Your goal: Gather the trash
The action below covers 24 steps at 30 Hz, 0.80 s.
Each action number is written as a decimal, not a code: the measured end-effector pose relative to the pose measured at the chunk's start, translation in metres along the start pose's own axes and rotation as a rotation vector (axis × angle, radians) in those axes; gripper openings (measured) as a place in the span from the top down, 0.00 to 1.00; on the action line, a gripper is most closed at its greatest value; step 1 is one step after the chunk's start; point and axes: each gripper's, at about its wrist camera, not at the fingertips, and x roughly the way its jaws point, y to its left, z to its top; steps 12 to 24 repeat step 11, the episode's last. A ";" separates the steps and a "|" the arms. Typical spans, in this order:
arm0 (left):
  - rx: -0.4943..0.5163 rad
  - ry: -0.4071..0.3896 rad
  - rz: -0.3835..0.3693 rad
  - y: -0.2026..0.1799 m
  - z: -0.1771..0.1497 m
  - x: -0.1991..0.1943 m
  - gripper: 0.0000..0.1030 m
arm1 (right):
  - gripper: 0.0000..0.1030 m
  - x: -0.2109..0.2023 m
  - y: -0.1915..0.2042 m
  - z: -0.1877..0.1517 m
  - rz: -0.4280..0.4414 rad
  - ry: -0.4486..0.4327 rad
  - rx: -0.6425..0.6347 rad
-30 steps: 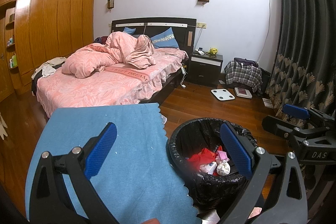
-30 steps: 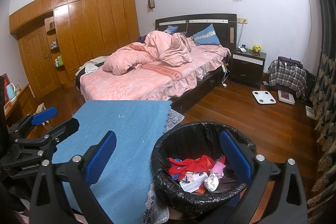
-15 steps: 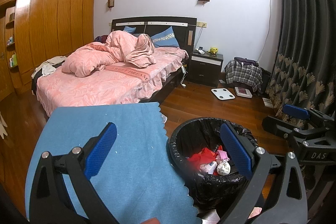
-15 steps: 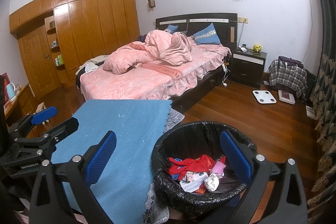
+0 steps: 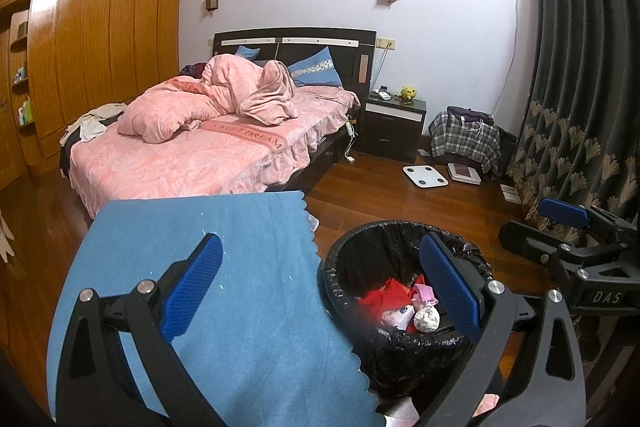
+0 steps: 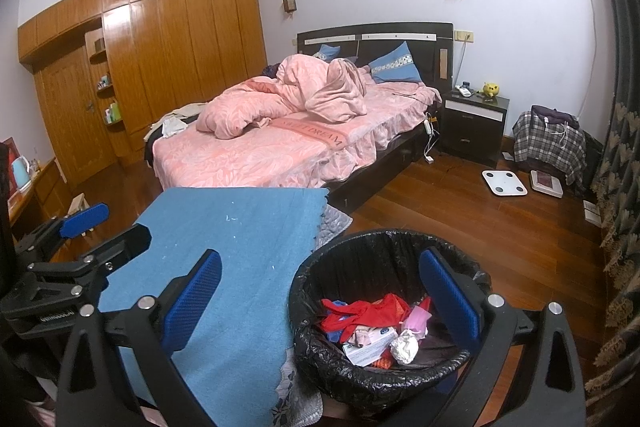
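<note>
A black-lined trash bin (image 5: 348, 263) stands on the floor beside a table with a blue cloth (image 5: 224, 267); it also shows in the right wrist view (image 6: 320, 267). It holds red wrapping, pink paper and a crumpled white ball (image 6: 404, 345). My left gripper (image 5: 320, 283) is open and empty, held above the cloth's edge and the bin. My right gripper (image 6: 320, 291) is open and empty, held above the bin's near left side. Each gripper shows in the other's view: right (image 5: 572, 223), left (image 6: 76, 227).
A bed with pink bedding (image 6: 280, 131) stands behind the table. A dark nightstand (image 6: 476, 123), a plaid-covered pile (image 6: 548, 143), two floor scales (image 6: 504, 183) and a dark curtain (image 5: 580, 87) are at the right. Wooden wardrobes (image 6: 160, 59) line the left wall.
</note>
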 end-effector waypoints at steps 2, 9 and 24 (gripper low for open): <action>-0.001 0.002 0.001 0.000 0.000 0.000 0.07 | 0.06 0.000 0.000 0.000 0.000 0.001 0.001; 0.000 0.004 0.002 0.001 -0.001 -0.002 0.06 | 0.06 0.000 0.000 0.001 0.000 0.000 0.001; -0.001 0.004 0.002 0.001 -0.001 -0.002 0.06 | 0.06 0.000 -0.001 0.001 0.000 0.001 -0.001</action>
